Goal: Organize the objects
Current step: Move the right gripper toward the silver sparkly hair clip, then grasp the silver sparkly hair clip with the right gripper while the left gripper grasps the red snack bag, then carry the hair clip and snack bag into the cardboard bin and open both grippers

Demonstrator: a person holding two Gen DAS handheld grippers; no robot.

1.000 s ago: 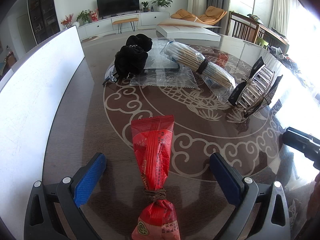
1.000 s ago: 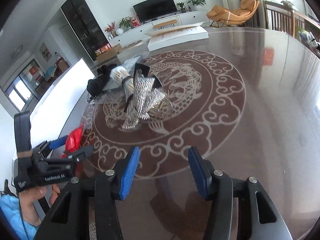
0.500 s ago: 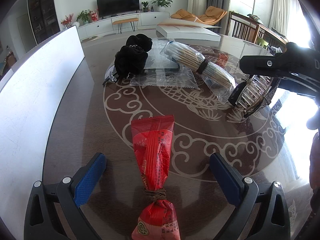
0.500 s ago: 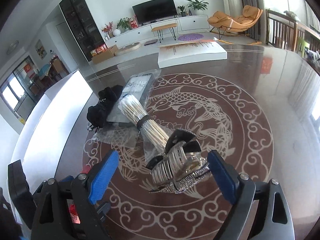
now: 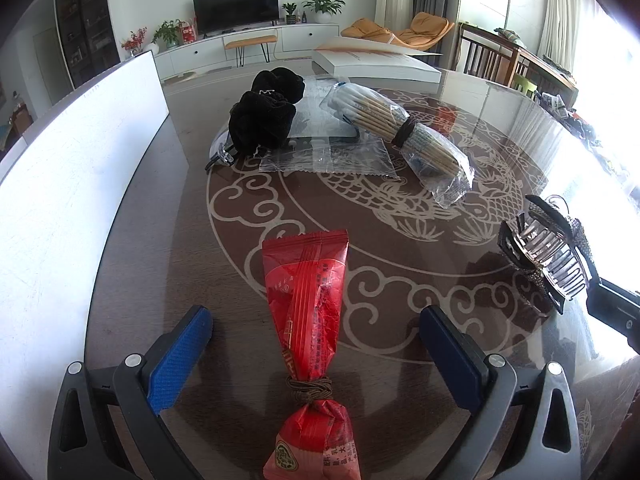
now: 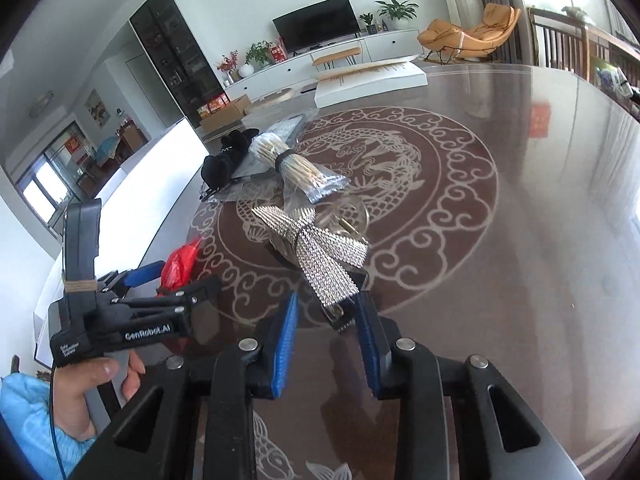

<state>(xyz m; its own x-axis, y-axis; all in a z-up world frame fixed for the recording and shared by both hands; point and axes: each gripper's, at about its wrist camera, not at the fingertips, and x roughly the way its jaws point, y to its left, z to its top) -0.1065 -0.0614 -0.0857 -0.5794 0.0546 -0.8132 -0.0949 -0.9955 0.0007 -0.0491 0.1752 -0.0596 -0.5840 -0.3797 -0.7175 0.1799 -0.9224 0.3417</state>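
My right gripper (image 6: 326, 322) is shut on a glittery silver hair claw clip (image 6: 320, 248), held just above the table; the clip also shows at the right of the left wrist view (image 5: 548, 252). My left gripper (image 5: 316, 340) is open, its blue pads either side of a red snack packet (image 5: 308, 300) tied with brown cord, lying on the table. The packet shows in the right wrist view (image 6: 180, 266) beside the left gripper (image 6: 160, 280). Farther back lie a bagged bundle of sticks (image 5: 400, 136), a black cloth bundle (image 5: 264, 116) and clear plastic bags (image 5: 324, 152).
The dark round table (image 5: 160, 208) has a fish and cloud pattern. A white board (image 5: 72, 168) stands along its left edge. A flat white box (image 5: 372, 64) lies at the far side. A small glass dish (image 6: 348, 212) sits behind the clip.
My right gripper reached the hair claw clip, shut on it and drew it back toward the near right of the table. The left gripper and red packet have not moved.
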